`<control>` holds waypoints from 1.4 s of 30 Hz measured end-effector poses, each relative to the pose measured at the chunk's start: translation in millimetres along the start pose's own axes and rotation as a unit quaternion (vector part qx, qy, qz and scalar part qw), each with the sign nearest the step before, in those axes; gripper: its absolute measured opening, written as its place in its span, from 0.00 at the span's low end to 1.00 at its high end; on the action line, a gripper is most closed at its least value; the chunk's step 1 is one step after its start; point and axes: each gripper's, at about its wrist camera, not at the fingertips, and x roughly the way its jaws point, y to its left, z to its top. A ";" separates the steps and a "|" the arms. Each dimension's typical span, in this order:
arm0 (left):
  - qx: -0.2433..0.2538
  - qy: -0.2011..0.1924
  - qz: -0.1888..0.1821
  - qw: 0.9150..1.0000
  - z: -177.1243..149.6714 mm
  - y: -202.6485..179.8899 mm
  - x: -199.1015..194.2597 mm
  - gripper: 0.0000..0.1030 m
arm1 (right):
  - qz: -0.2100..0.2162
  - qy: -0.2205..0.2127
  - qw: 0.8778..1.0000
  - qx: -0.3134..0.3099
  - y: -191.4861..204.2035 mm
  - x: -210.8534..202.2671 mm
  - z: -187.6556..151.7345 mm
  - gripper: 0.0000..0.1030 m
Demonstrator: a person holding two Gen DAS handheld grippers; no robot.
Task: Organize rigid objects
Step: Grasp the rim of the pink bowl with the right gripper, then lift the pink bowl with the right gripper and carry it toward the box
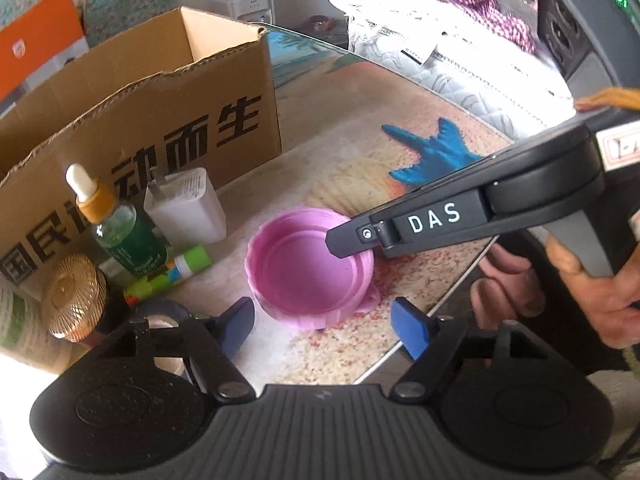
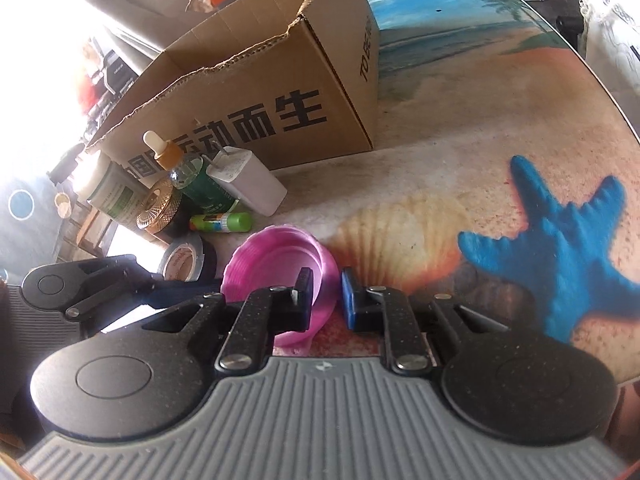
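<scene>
Jaws of right gripper (image 2: 326, 300) apparently astride pink bowl (image 2: 276, 260) rim.

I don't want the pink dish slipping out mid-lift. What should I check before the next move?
1. Right tongs straddle the pink dish rim, one finger inside, one outside: ok.
2. Right tongs closed on the rim: not ok, gap still visible.
3. Left tongs open, touching nothing, near the dish: ok.
4. Cardboard box open on top: ok.
5. Glue stick and tape roll apart from the dish: ok.
6. Room inside the box: cannot tell.
</scene>
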 end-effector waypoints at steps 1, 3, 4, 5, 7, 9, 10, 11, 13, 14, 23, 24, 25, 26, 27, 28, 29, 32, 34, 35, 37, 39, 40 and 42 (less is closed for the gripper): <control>0.004 0.001 0.004 1.000 0.2 -1.5 1.3 0.74 | 0.000 -0.001 1.000 0.001 0.0 -0.1 -0.4 0.15; 0.011 0.002 0.013 1.000 1.0 -4.4 5.2 0.74 | 0.001 -0.003 1.000 0.002 0.1 0.1 -0.7 0.15; 0.013 0.003 0.017 1.000 1.0 -4.8 6.1 0.74 | 0.002 -0.004 1.000 0.003 0.1 0.2 -0.7 0.15; 0.014 0.003 0.021 1.000 1.4 -5.9 7.6 0.74 | 0.002 -0.004 1.000 0.004 0.0 0.4 -0.6 0.15; 0.012 -0.001 0.025 1.000 1.5 -5.3 7.1 0.74 | 0.003 -0.006 1.000 0.004 0.6 0.9 -0.7 0.15; 0.010 -0.004 0.029 1.000 2.2 -4.6 7.5 0.74 | 0.002 -0.009 1.000 0.004 0.8 1.1 -1.1 0.15; 0.009 -0.006 0.030 1.000 2.5 -4.1 7.6 0.74 | 0.002 -0.010 1.000 0.003 0.9 1.1 -1.4 0.15; 0.007 -0.006 0.029 1.000 2.7 -3.8 7.7 0.74 | 0.003 -0.010 1.000 0.003 0.8 1.3 -1.6 0.15; 0.007 -0.008 0.030 0.999 2.4 -4.1 7.2 0.73 | 0.005 -0.013 1.000 0.005 0.0 1.4 -2.4 0.15; 0.008 -0.009 0.032 0.999 2.2 -4.7 6.9 0.73 | 0.006 -0.014 1.000 0.006 -0.3 1.4 -2.6 0.15; 0.016 -0.024 0.036 0.999 2.8 -10.8 -1.9 0.73 | 0.004 -0.026 1.000 0.016 0.0 -4.9 -4.8 0.14; 0.016 -0.026 0.036 0.999 2.8 -10.9 -3.6 0.73 | 0.003 -0.028 0.999 0.016 0.4 -6.5 -4.9 0.14; 0.017 -0.028 0.037 0.999 2.8 -11.4 -5.1 0.73 | 0.003 -0.030 0.999 0.015 0.7 -8.1 -4.9 0.14; 0.017 -0.030 0.038 0.999 2.8 -12.1 -6.5 0.73 | 0.002 -0.032 0.999 0.015 1.1 -9.5 -4.9 0.14; 0.019 -0.032 0.039 0.999 2.9 -12.8 -8.2 0.73 | 0.002 -0.034 0.999 0.014 1.5 -11.0 -5.0 0.14; 0.019 -0.034 0.039 0.998 2.7 -13.4 -9.6 0.73 | 0.001 -0.035 0.999 0.014 2.1 -12.4 -5.4 0.14; 0.019 -0.035 0.040 0.998 2.5 -13.8 -11.0 0.73 | 0.001 -0.037 0.999 0.014 2.5 -13.9 -5.5 0.14; 0.021 -0.043 0.043 0.998 2.1 -15.4 -16.6 0.73 | 0.001 -0.043 0.999 0.013 4.6 -18.3 -6.1 0.14; 0.021 -0.049 0.045 0.998 1.5 -15.8 -21.6 0.73 | 0.001 -0.049 0.999 0.010 6.7 -22.7 -6.0 0.14; 0.021 -0.051 0.047 0.997 1.6 -16.8 -23.8 0.73 | 0.000 -0.053 0.999 0.007 8.2 -25.0 -6.1 0.14; 0.021 -0.059 0.050 0.997 2.0 -18.6 -29.8 0.73 | 0.001 -0.060 0.998 0.004 10.8 -30.1 -6.4 0.14; 0.024 -0.068 0.057 0.996 2.5 -20.1 -38.2 0.73 | 0.002 -0.068 0.998 -0.001 14.0 -36.4 -6.5 0.14; 0.026 -0.075 0.061 0.995 3.1 -20.8 -43.1 0.73 | 0.003 -0.073 0.997 -0.002 15.9 -39.6 -6.2 0.14; 0.027 -0.090 0.068 0.993 5.7 -20.6 -54.3 0.73 | 0.007 -0.084 0.996 -0.008 20.4 -48.0 -4.5 0.14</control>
